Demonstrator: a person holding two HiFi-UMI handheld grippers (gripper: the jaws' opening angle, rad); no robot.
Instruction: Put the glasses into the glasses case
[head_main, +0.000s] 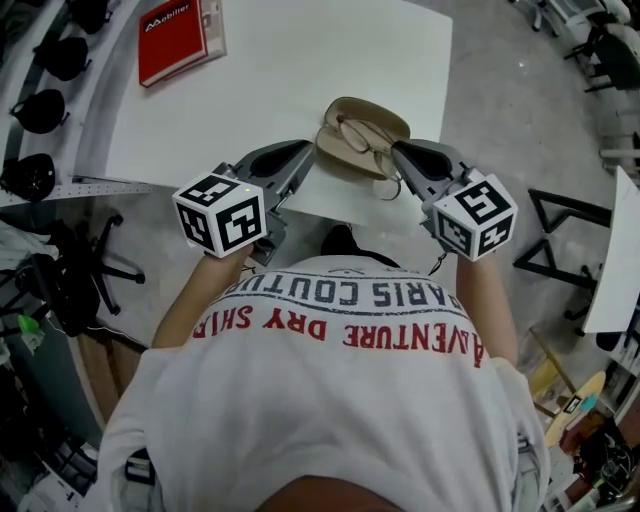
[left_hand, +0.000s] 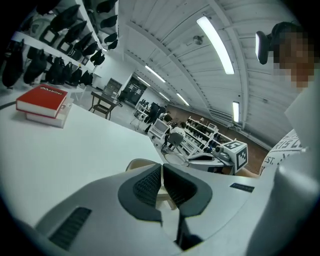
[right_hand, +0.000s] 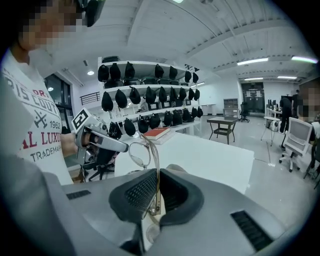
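Beige glasses case (head_main: 341, 158) lies open near the front edge of the bench (head_main: 260, 90). Your left gripper (head_main: 308, 148) has its fingers closed on the case rim. Your right gripper (head_main: 394, 148) has its fingers clamped on a temple of the glasses (right_hand: 155, 167), which are over the open shell. The seating step appears to be in hand. Next, lower the frame fully in, then release.

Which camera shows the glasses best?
The head view: the whole glasses sit over the open glasses case. The right gripper view shows one lens and a temple pinched by the right hand-held gripper; the left gripper view, only a lens.
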